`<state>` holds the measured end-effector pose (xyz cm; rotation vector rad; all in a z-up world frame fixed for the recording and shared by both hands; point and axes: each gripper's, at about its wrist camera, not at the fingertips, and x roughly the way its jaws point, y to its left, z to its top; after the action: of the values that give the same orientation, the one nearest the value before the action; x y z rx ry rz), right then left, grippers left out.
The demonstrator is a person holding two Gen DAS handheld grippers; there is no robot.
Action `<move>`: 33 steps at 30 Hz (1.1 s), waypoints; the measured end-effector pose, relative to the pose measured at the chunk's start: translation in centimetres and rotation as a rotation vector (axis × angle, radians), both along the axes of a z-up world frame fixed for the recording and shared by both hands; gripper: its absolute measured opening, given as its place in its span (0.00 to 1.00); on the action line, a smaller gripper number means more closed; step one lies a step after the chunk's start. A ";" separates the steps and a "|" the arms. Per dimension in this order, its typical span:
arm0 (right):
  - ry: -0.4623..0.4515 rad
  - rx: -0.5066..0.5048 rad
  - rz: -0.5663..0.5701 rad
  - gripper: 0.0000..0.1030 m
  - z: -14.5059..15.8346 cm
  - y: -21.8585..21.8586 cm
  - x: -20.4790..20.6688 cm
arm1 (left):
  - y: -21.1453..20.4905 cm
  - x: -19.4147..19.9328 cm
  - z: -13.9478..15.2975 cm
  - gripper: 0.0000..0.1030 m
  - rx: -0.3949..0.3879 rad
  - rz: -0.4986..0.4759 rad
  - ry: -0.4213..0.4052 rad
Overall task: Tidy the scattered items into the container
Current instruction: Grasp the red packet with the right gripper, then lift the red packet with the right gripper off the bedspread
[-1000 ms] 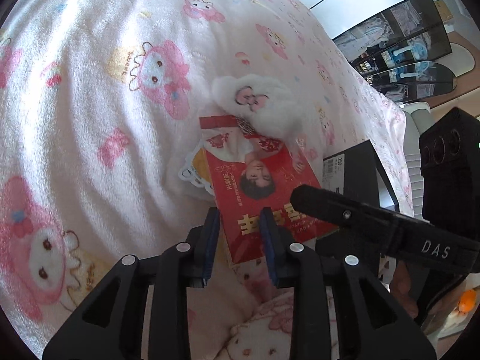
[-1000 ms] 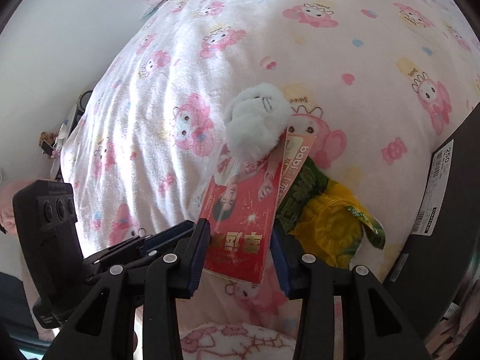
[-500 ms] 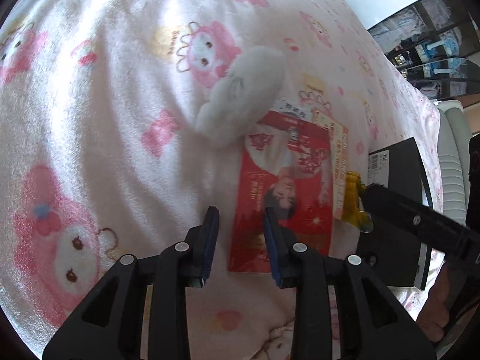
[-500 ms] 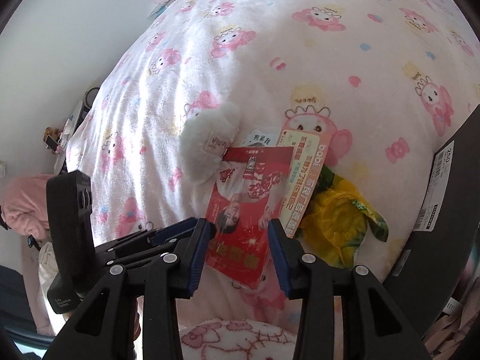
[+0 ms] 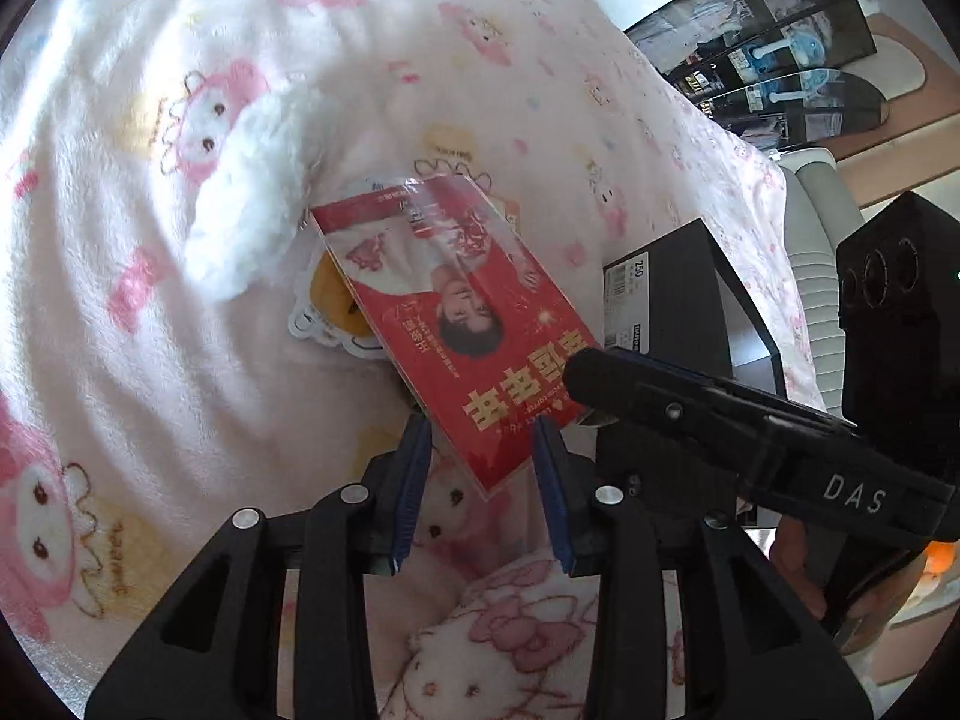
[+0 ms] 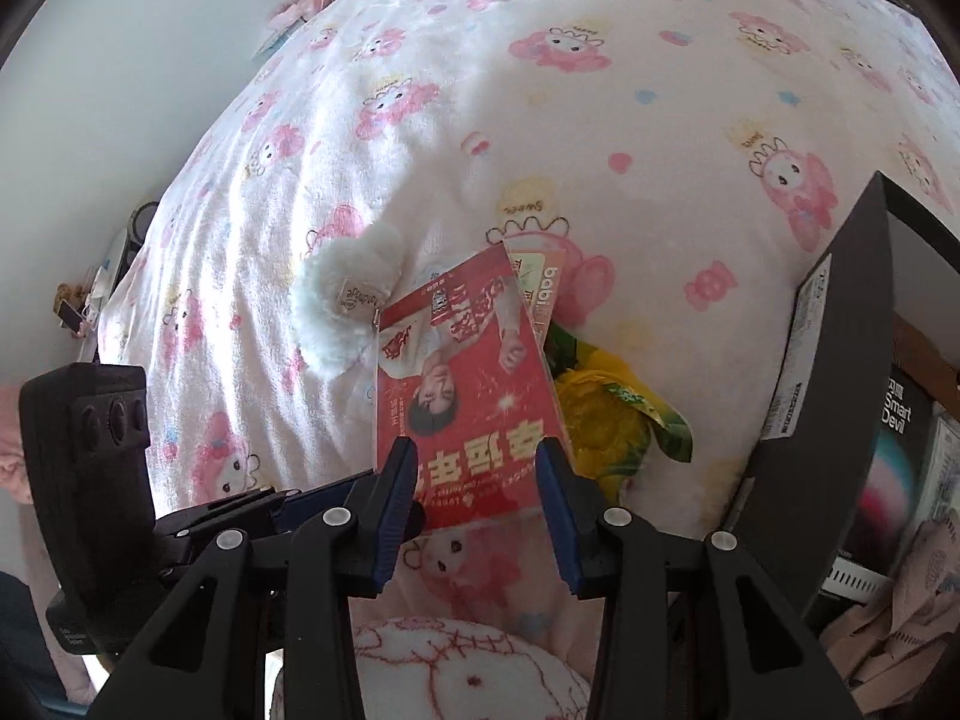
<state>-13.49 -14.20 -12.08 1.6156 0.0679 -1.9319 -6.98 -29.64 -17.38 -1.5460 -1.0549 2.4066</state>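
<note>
A red packet (image 5: 456,312) (image 6: 462,372) with a printed portrait is tilted up off the pink blanket. My right gripper (image 6: 474,456) is shut on its lower end, pads on both side edges; one of its fingers (image 5: 660,396) reaches in from the right in the left wrist view. My left gripper (image 5: 480,438) has the packet's lower corner between its opening jaws, and the pads do not press it. A white plush (image 5: 252,210) (image 6: 348,300) lies beside the packet's far left corner. The black box (image 5: 672,300) (image 6: 840,360) stands at the right.
Under the red packet lie a yellow-green bag (image 6: 606,420), a pale printed sachet (image 6: 540,282) and a round yellow card (image 5: 330,300). The cartoon blanket (image 6: 540,120) covers the bed. A wall bounds the left; shelves and a chair stand beyond the right edge.
The white plush has slid off the red packet onto the blanket at its left. The left gripper swung aside, came back to the packet's lower corner, and its jaws stand wider.
</note>
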 end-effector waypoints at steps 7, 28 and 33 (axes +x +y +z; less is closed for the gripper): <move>-0.114 -0.002 0.028 0.36 -2.0 -0.1 0.9 | -1.6 -0.5 -3.2 0.33 0.005 0.055 -0.107; -0.197 0.005 0.035 0.37 -5.3 -1.2 -0.4 | -5.0 -7.6 -2.7 0.38 -0.172 0.071 0.016; -0.218 0.006 0.038 0.37 -5.9 -1.5 -0.9 | -5.8 -9.8 -1.9 0.40 -0.230 0.071 0.057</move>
<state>-14.44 -15.75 -17.99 1.8053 0.0163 -1.7182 -16.82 -35.46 -19.27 -1.5156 -0.8622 2.6857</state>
